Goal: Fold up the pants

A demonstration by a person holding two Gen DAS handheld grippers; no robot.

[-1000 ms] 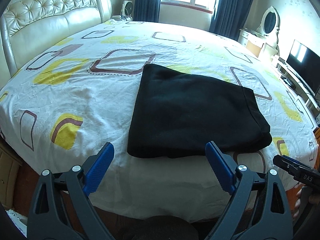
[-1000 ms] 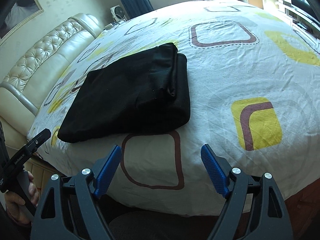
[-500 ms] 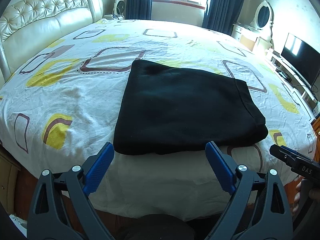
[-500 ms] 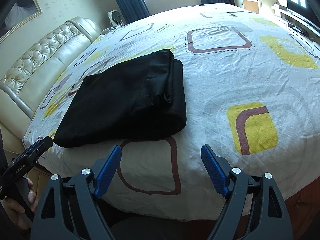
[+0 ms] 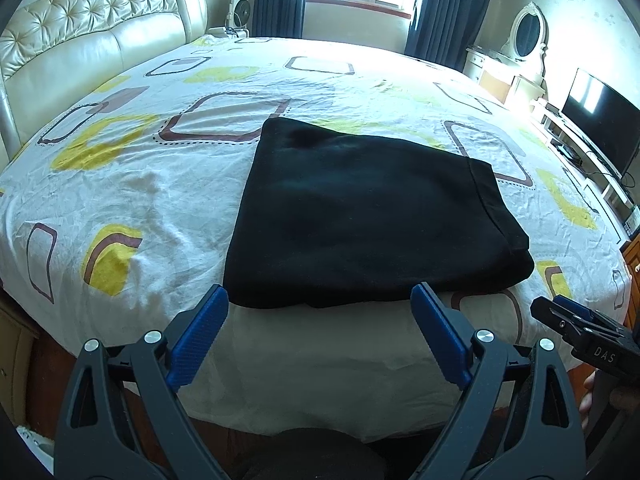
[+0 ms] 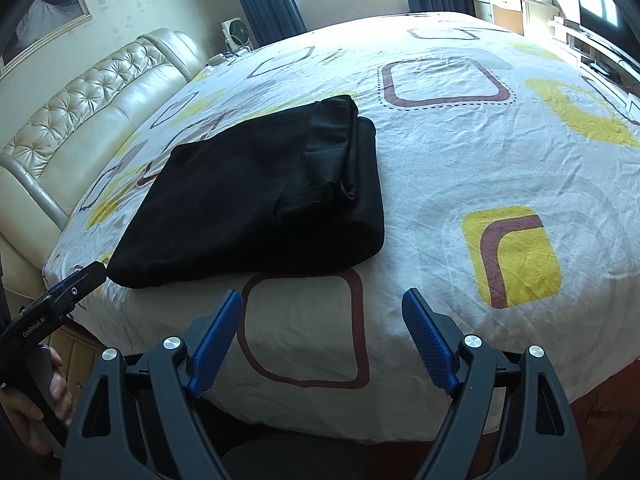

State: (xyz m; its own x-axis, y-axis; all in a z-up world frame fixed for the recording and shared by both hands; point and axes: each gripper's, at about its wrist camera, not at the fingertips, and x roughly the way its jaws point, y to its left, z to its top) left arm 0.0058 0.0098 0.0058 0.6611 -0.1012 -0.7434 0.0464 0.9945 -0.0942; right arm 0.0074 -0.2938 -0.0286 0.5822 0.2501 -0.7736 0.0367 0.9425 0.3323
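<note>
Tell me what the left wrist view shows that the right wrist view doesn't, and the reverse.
Only the left wrist view: the television, the whole oval mirror and the left gripper, jaws open. Only the right wrist view: the framed picture, the layered folded edge of the pants and the right gripper, jaws open. Both: the pants, the bed, the headboard, the fan.
</note>
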